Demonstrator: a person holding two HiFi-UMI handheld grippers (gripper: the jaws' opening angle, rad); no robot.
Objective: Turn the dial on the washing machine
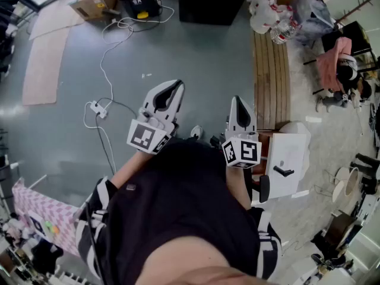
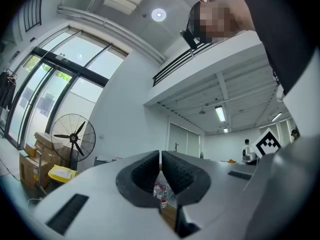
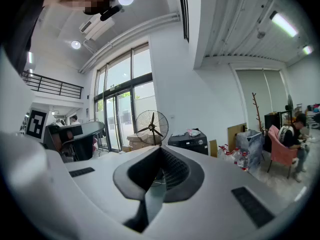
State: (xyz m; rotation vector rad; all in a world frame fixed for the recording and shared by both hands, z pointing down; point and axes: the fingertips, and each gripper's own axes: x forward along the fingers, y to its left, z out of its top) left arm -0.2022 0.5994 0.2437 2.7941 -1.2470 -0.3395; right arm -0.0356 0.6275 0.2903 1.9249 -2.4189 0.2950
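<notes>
1. We are at the approach stage: our left gripper and right gripper are both closed and empty.
2. The washing machine, which we take to be the dark box near the fan, stands well away.
3. Next we must walk over and open one gripper's jaws around the dial.

Seen from above, the left claw and right claw sit side by side over the floor. A power strip lies on the floor to their left. A bench runs along their right, with bottles at its far end.
</notes>
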